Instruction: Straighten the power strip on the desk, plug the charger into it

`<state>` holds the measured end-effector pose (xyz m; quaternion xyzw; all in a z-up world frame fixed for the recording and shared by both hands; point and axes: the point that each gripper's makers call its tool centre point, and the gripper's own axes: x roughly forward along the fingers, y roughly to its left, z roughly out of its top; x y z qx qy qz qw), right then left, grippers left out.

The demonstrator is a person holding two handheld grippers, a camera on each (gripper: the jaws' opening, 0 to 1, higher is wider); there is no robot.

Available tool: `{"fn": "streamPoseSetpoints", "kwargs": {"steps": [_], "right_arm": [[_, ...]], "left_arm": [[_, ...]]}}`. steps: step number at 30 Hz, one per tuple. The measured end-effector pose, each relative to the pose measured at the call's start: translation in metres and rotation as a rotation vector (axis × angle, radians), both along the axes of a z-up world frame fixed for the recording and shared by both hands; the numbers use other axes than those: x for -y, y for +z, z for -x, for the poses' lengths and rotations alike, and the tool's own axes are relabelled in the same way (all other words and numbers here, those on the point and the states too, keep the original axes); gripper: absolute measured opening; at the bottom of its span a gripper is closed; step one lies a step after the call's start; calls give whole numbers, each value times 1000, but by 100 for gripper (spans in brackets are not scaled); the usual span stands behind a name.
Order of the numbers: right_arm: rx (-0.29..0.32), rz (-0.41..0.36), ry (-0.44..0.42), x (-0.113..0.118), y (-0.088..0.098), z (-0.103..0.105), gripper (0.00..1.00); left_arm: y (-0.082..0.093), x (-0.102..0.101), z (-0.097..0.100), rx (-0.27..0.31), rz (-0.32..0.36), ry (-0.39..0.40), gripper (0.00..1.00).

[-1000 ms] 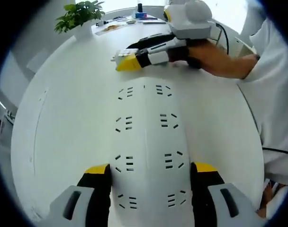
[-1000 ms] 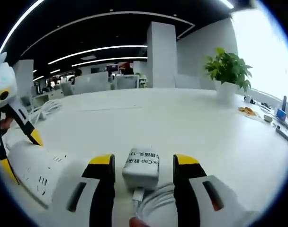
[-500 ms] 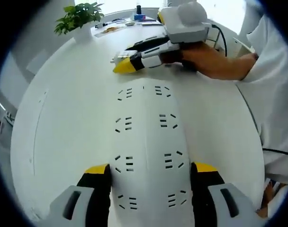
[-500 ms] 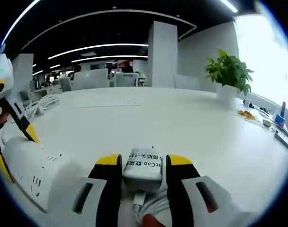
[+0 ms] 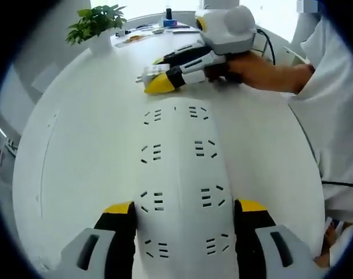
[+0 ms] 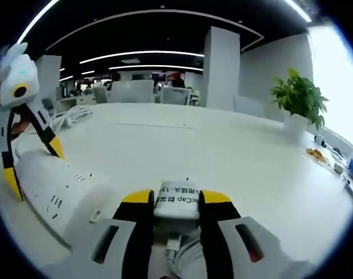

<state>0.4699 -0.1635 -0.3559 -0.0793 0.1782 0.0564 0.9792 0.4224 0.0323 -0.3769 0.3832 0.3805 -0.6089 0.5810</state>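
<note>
Charger pinched; power strip braced on the desk.
The charger (image 6: 177,199) is clamped by the right gripper (image 6: 175,203); the power strip (image 5: 179,174) is straddled by the left gripper (image 5: 185,216). Misaligned prongs may shove the strip askew.

Left gripper view sits low and close, looking down the power strip (image 5: 179,174); right gripper view looks across the desk (image 6: 223,145). Both share strip, desk, potted plant (image 6: 300,100).

The near end of the power strip (image 5: 179,192) is being cut off by the left gripper view's bottom edge. The charger's (image 6: 177,199) cable is being hidden behind the right gripper's jaws.
</note>
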Motion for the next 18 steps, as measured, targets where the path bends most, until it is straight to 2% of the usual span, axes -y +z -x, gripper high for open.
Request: {"fn": "streamPoseSetpoints", "kwargs": {"steps": [5, 8, 11, 18], "right_arm": [[6, 5, 237, -13, 1, 8, 30], [-24, -19, 369, -19, 0, 18, 30], [-43, -43, 457, -25, -1, 28, 30], [-66, 11, 627, -40, -1, 46, 30]], "left_arm": [[0, 1, 0, 0, 0, 0, 70], [0, 1, 0, 1, -1, 0, 70], [0, 2, 0, 0, 0, 0, 70], [0, 1, 0, 1, 0, 0, 70]]}}
